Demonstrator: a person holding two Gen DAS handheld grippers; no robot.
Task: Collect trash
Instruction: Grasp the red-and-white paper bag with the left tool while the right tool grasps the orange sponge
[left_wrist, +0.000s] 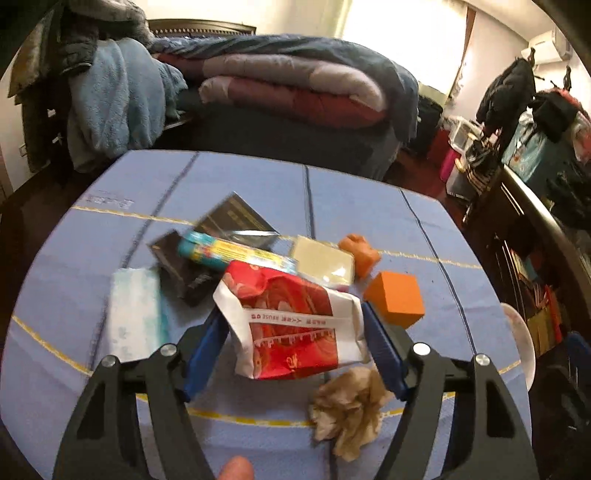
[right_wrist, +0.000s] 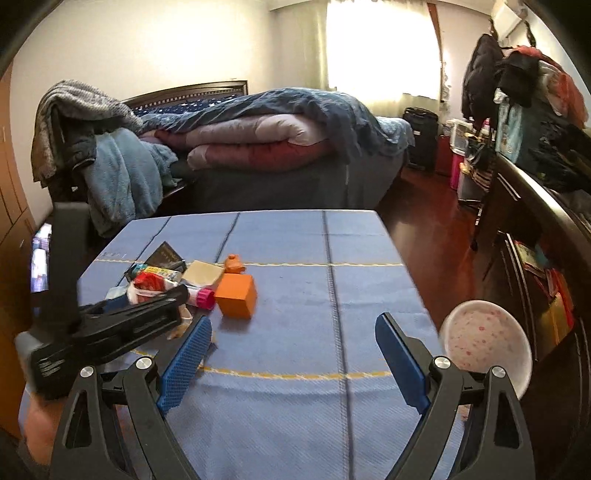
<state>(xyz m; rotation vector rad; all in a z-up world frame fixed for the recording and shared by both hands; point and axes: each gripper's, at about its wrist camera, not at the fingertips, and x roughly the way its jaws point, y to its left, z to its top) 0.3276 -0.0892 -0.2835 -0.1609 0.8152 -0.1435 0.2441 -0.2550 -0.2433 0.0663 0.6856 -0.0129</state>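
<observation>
The left gripper (left_wrist: 295, 332) had its blue fingers (left_wrist: 207, 343) on either side of a red and white packet (left_wrist: 291, 325) that lay on the blue-clothed counter (left_wrist: 369, 206); both pads appeared to touch its sides. A crumpled brown paper (left_wrist: 351, 410) lay just beside the right finger, and an orange box (left_wrist: 395, 299) sat near the packet. The right gripper (right_wrist: 291, 350) hung over bare cloth with fingers wide apart and nothing between them, a pink-spotted bowl (right_wrist: 484, 347) near its right finger.
</observation>
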